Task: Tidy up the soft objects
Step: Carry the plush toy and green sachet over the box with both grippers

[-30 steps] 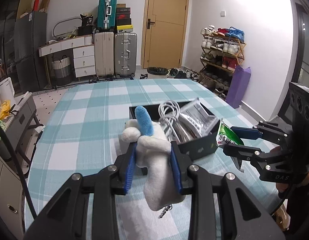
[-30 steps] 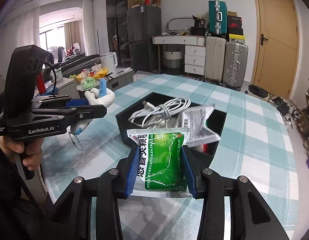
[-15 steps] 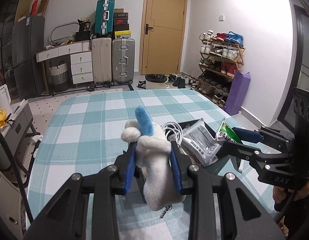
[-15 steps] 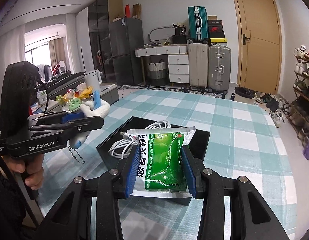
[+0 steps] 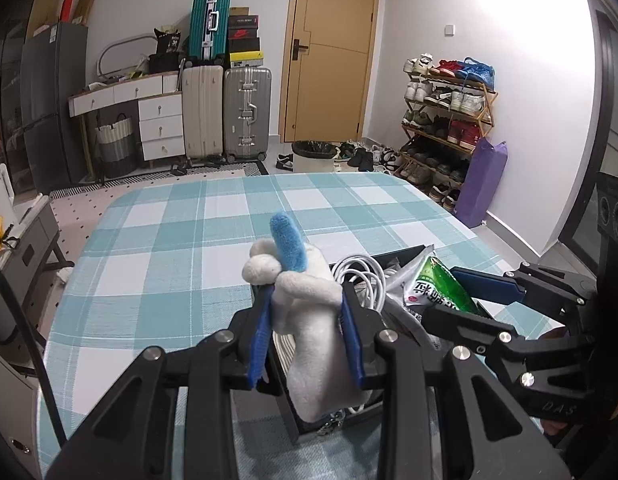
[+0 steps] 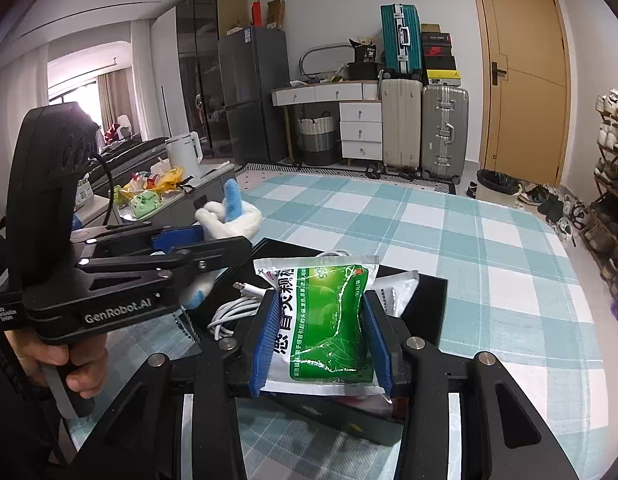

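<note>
Nearest the left wrist camera, the left gripper [image 5: 309,316] has its fingers [image 5: 259,332] pinching a white plush toy [image 5: 309,320] around its middle; the blue ear stands up past the tips and a small metal chain hangs below. Nearest the right wrist camera, the right gripper [image 6: 323,328] has its fingers [image 6: 265,340] pressed on both side edges of a green sachet [image 6: 329,320], held flat and face up.

Both loads hang over a black box [image 6: 423,308] on the checked tabletop [image 6: 449,220]. The box already holds a coiled white cable [image 6: 229,312] and a silver foil packet [image 6: 397,288]. The step appears to be carrying the soft things away from, or over, this box. To do it well, both grips should stay firm until each load is above its resting place. The plush chain should be kept free of the box wall and the cable. The two grippers sit close together, so they are best moved one at a time.

The right view shows the left gripper from the side, the hand [image 6: 65,360] on its handle, and the box's far wall and contents. The left view hides much of the box behind the plush. It alone shows the chain at the box's near edge and the right gripper [image 5: 449,292] holding the sachet just beside the cable.
</note>
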Tool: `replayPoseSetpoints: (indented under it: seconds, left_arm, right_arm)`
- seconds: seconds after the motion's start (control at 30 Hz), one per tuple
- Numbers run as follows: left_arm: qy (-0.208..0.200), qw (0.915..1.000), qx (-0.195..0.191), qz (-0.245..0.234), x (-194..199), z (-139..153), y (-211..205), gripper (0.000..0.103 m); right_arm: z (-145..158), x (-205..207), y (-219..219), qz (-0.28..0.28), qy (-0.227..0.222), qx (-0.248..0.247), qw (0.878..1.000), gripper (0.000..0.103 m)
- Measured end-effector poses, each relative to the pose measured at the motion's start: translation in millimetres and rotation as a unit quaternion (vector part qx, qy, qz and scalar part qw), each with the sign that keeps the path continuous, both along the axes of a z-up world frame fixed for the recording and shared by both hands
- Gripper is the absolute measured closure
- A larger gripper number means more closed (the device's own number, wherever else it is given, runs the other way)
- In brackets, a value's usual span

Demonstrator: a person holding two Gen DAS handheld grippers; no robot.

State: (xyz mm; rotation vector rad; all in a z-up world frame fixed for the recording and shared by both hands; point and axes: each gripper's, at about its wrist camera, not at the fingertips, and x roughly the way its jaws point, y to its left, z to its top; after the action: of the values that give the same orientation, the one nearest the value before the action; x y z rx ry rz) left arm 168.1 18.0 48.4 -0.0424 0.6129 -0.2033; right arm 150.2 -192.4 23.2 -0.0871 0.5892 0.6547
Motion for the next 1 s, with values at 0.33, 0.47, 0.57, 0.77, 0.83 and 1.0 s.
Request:
replayPoseSetpoints:
  seconds: [0.33,0.47,0.57,0.77,0.83,1.0]
  left_arm:
    - [0.012,0.9999,0.002,-0.006,13,-9,-5,0.072]
    - [0.017,0.9997,0.01,-0.011,16,-14,-10,0.072]
    - [0.021,0.9995,0.019,-0.014,16,-16,-13,0.072]
    - [0.026,0.9991,0.027,-0.017,16,-20,-16,0.072]
    - [0.028,0.9989,0.032,-0.019,16,-21,-18,0.072]
    - [0.031,0.9984,0.043,-0.019,16,-24,-19,0.072]
  right_arm:
    - [-12,17,7,-0.019,-0.006,-0.029,0.999,0.061]
    - [-17,20,10,-0.03,-0.019,-0.05,0.998,0.061]
    - [-23,22,12,-0.03,-0.019,-0.061,0.997,0.061]
    - [-29,23,14,-0.026,-0.017,-0.07,0.997,0.061]
    - [-31,23,13,-0.025,-0.015,-0.069,0.997,0.062]
    - [-32,22,14,-0.024,-0.014,-0.073,0.997,0.061]
